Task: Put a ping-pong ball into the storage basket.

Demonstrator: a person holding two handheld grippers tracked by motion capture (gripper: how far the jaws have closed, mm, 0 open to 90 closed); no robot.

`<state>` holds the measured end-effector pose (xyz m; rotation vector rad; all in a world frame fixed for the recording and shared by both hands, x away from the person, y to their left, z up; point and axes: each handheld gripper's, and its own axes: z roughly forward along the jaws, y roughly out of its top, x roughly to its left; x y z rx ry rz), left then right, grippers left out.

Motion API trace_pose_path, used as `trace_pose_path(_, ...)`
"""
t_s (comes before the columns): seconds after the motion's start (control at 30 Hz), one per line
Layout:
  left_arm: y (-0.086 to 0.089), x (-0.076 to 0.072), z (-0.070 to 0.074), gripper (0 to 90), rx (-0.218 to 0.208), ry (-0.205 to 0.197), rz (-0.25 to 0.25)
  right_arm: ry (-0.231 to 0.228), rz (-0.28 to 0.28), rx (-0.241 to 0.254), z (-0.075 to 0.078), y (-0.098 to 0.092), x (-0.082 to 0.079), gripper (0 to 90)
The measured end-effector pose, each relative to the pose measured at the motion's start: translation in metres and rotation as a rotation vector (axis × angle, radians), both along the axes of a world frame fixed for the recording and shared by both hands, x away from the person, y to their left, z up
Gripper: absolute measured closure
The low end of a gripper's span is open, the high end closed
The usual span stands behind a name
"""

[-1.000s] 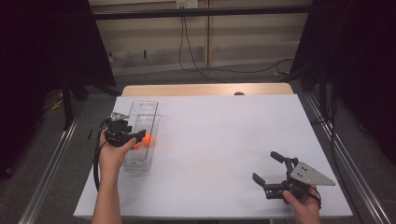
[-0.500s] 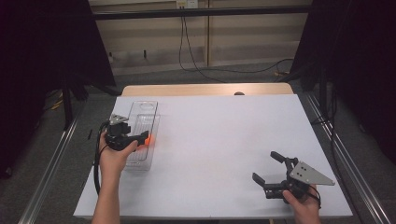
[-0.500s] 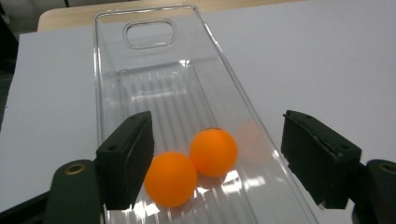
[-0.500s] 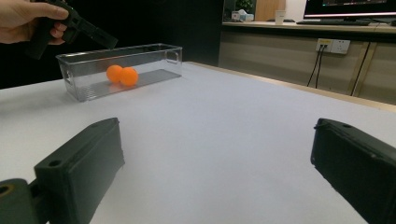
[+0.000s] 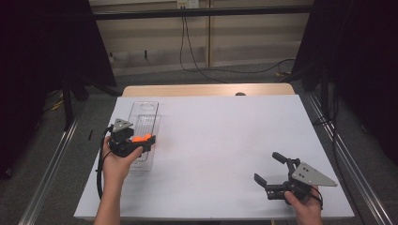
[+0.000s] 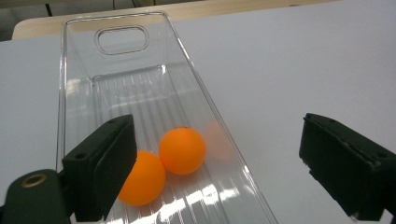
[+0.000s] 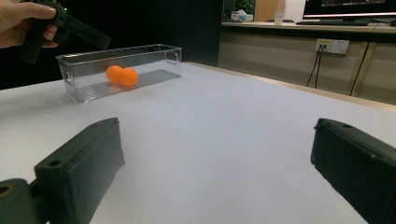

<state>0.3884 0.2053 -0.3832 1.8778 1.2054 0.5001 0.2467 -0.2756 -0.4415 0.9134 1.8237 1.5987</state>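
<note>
While the left gripper [image 5: 141, 142] hovers with its jaws spread wide and holding nothing over a clear plastic bin [image 5: 144, 111], two orange balls [image 6: 182, 150] rest inside that bin, touching each other on its ribbed floor toward the end nearest the person. The long, narrow bin lies near the left edge of the white table [image 5: 225, 140], its far end, with an oval handle cutout [image 6: 121, 39], pointing toward the table's far edge. In the left gripper view one black jaw sits over the bin, partly covering the nearer ball, and the other hangs outside the bin's wall above bare tabletop. The right gripper [image 5: 271, 169] is held near the table's near right corner, well apart from the bin, its jaws likewise released and empty, a grey three-cornered plate [image 5: 313, 175] on top. From the right gripper view both balls show through the bin's clear wall, with the person's left hand [image 7: 21, 21] holding its gripper above the bin's end.
</note>
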Motion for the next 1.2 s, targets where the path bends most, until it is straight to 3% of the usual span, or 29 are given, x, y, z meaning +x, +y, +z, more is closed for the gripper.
trace_pose_path(0.3,0.001,-0.007,-0.003,4.6,-0.024,-0.04,-0.008,-0.001,0.001,0.003,0.0,-0.001,0.0,1.9)
trace_pose_path(0.6,0.0,-0.019,-0.01,3.5,-0.086,-0.087,-0.081,0.0,0.0,0.003,0.0,-0.001,0.0,1.9)
trace_pose_path(0.8,0.003,-0.029,-0.015,3.3,-0.105,-0.13,-0.116,-0.001,-0.001,0.003,0.0,-0.001,0.0,1.9)
trace_pose_path(1.2,0.001,-0.042,-0.022,3.1,-0.141,-0.165,-0.176,-0.001,0.002,0.0,0.0,0.0,0.0,1.9)
